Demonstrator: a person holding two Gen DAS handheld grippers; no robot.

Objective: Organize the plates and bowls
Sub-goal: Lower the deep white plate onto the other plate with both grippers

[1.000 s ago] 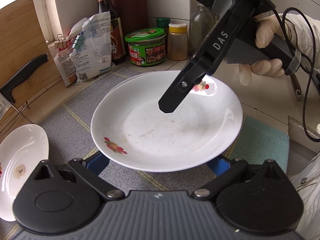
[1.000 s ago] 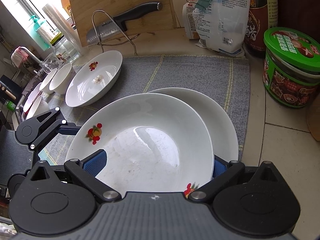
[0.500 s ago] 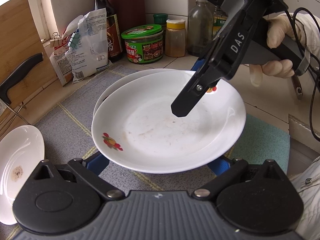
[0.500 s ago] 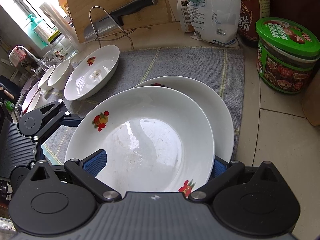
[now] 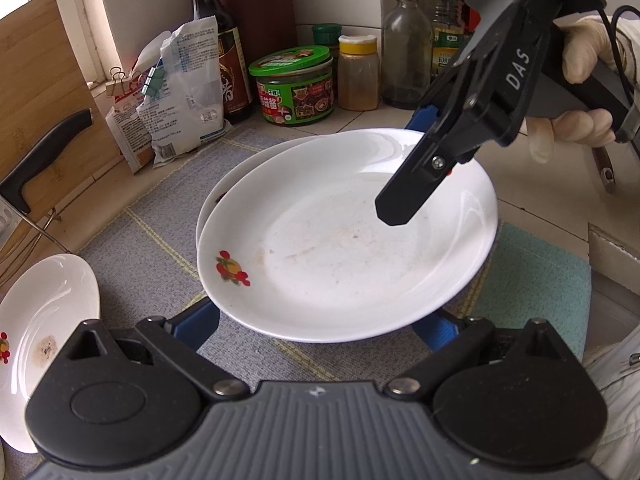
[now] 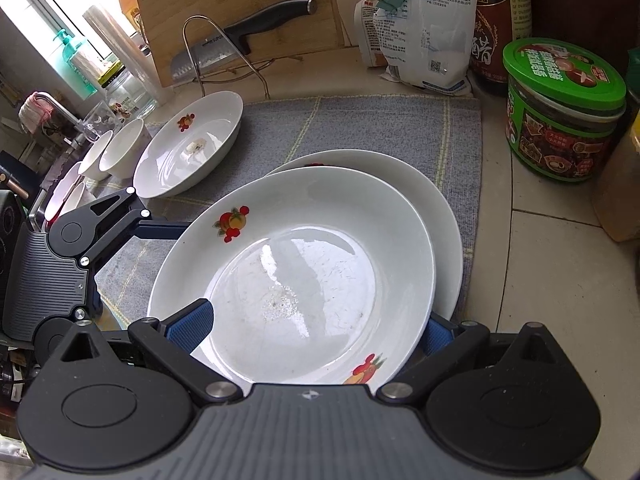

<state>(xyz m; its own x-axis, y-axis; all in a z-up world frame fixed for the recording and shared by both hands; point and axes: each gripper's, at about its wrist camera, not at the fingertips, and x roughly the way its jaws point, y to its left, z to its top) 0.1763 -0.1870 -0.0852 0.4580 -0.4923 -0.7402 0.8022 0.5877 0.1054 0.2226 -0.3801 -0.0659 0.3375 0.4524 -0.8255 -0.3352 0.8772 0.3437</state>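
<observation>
White letters "DAS" run along the black body of the right gripper (image 5: pixel 394 210). Chinese print on the green-lidded jar (image 5: pixel 294 86), bag and bottles beyond it is illegible.

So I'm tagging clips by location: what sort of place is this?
Most likely a home kitchen counter: sauce bottles and a green-lidded jar stand by tiled walls, a cleaver leans on a wooden cutting board, and used plates lie on a mat.
</observation>
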